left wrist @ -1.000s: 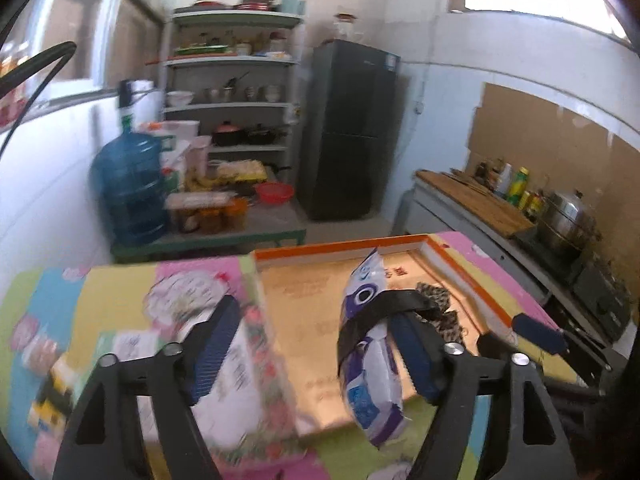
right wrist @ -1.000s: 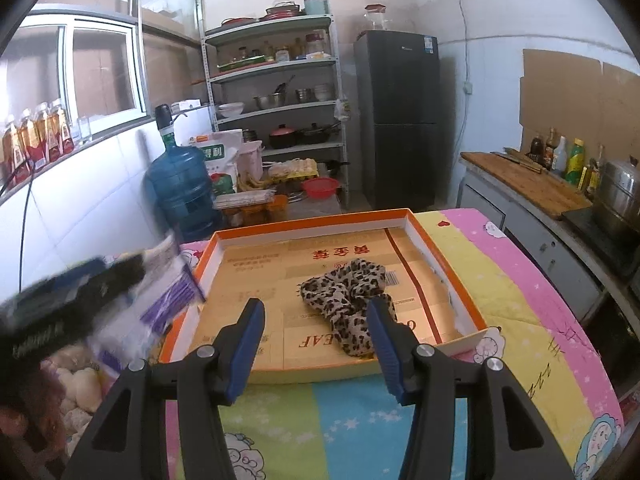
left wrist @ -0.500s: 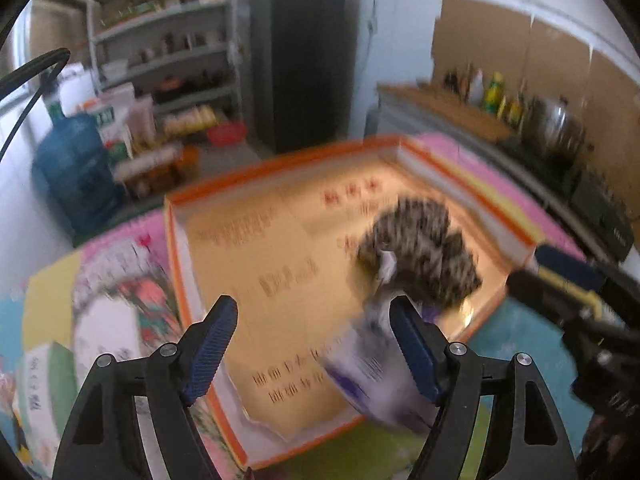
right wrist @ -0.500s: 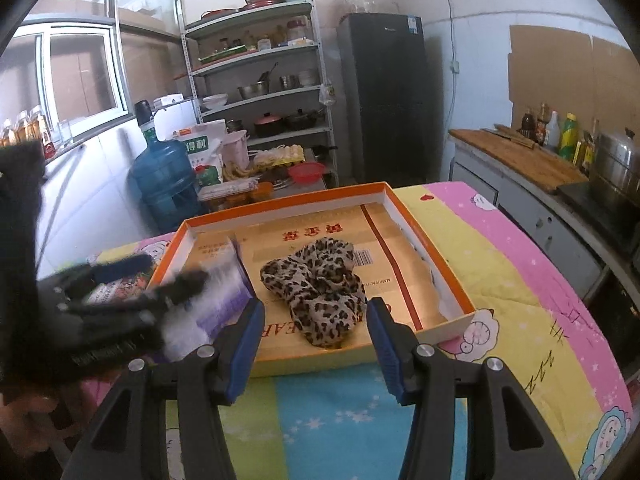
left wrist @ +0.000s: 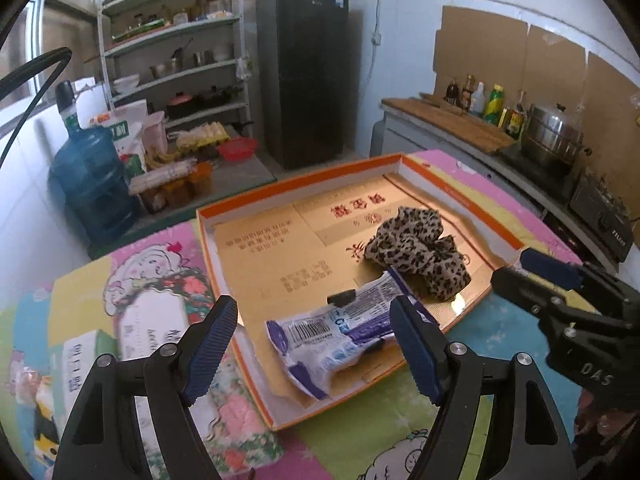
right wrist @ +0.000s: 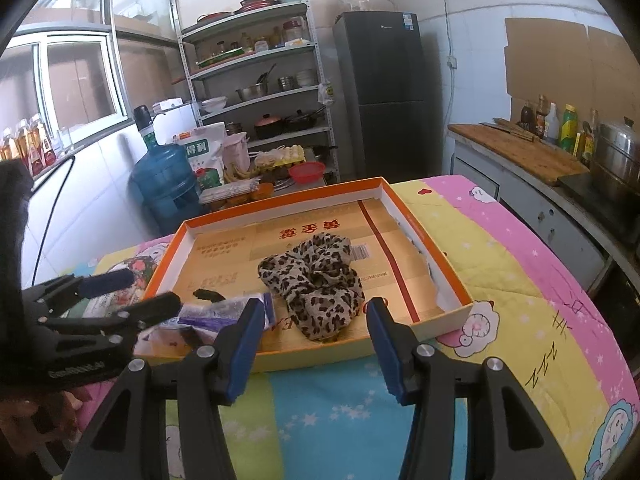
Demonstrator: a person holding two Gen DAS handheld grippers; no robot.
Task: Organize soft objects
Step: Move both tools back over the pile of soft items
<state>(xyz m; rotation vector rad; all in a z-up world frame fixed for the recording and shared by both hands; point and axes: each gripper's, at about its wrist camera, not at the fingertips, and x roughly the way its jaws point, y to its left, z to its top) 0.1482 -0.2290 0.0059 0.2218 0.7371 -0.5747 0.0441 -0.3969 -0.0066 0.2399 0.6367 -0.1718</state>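
Observation:
A white and purple soft packet [left wrist: 340, 332] lies in the near left corner of the orange-rimmed cardboard tray [left wrist: 204, 240]. My left gripper [left wrist: 312, 312] hovers just above it, open, and its pads do not touch the packet. A leopard-print cloth [left wrist: 416, 252] is bunched in the tray's middle right. From the right wrist, the cloth [right wrist: 316, 280] lies straight ahead inside the tray [right wrist: 280, 204] and the packet [right wrist: 224, 308] at the left. My right gripper [right wrist: 316, 312] stands open and empty over the tray's front edge. The left gripper [right wrist: 136, 292] shows at the left.
The tray rests on a colourful cartoon tablecloth [right wrist: 500, 264]. Printed soft packs [left wrist: 152, 320] lie on the cloth left of the tray. Behind are a blue water bottle [left wrist: 88, 172], a shelf rack [right wrist: 260, 80] and a dark fridge [right wrist: 384, 92]. A counter with a steel pot [left wrist: 552, 136] runs along the right.
The packet that hung at my left gripper's right finger has dropped into the tray. The left gripper swung over the tray and came lower. The right gripper drew slightly closer to the tray.

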